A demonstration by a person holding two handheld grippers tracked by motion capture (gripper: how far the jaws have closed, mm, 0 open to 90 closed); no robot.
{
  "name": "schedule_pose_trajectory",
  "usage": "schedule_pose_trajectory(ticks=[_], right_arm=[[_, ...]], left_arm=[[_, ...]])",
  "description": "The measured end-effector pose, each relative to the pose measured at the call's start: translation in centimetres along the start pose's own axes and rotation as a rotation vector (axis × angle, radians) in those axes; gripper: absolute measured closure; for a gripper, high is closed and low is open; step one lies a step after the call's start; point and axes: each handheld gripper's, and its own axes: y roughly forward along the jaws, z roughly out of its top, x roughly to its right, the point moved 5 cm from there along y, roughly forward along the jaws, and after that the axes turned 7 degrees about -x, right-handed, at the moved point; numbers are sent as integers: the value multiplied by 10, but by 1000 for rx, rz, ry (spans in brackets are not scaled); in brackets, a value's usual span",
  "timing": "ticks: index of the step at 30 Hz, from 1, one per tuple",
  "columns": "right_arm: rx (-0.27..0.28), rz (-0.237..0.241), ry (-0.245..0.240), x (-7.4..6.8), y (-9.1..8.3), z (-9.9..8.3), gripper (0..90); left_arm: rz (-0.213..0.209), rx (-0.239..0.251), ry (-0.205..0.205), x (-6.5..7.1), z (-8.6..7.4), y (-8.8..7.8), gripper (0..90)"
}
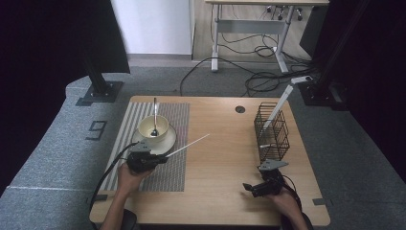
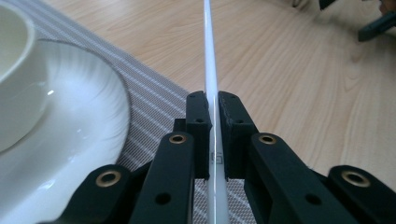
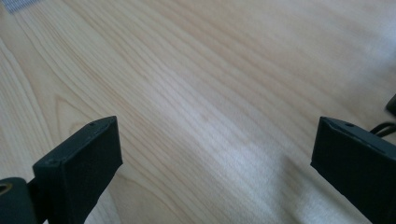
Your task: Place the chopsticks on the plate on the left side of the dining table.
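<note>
My left gripper (image 1: 162, 156) (image 2: 212, 109) is shut on a thin white chopstick (image 1: 189, 144) (image 2: 209, 70), which points up and right over the wooden table (image 1: 215, 143). Just left of it lies a white saucer (image 1: 165, 140) (image 2: 84, 126) carrying a cream bowl (image 1: 153, 127) with a spoon (image 1: 154, 112) standing in it, on a striped grey placemat (image 1: 172, 167) (image 2: 149, 88). My right gripper (image 1: 247, 187) (image 3: 212, 154) hovers low over bare wood near the table's front right, jaws wide apart with nothing between them.
A black wire basket (image 1: 271, 132) stands at the table's right side with a white utensil (image 1: 280, 103) leaning out of it. A round cable hole (image 1: 240, 109) sits near the far edge. Beyond the table are a desk frame (image 1: 249, 33) and loose cables on the carpet.
</note>
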Motion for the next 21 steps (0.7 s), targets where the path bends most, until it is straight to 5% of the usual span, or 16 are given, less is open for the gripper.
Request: schedule_pose_trajectory(ticks=[10,21], right_arm=[[-64,-21,-14,4,11,-11,4],[-61,-39,-40,3,12,-12,6]], left_arm=[[79,14,-80,-18,-14,-11,835],[176,-13,-127,-33,-28,-19,835]])
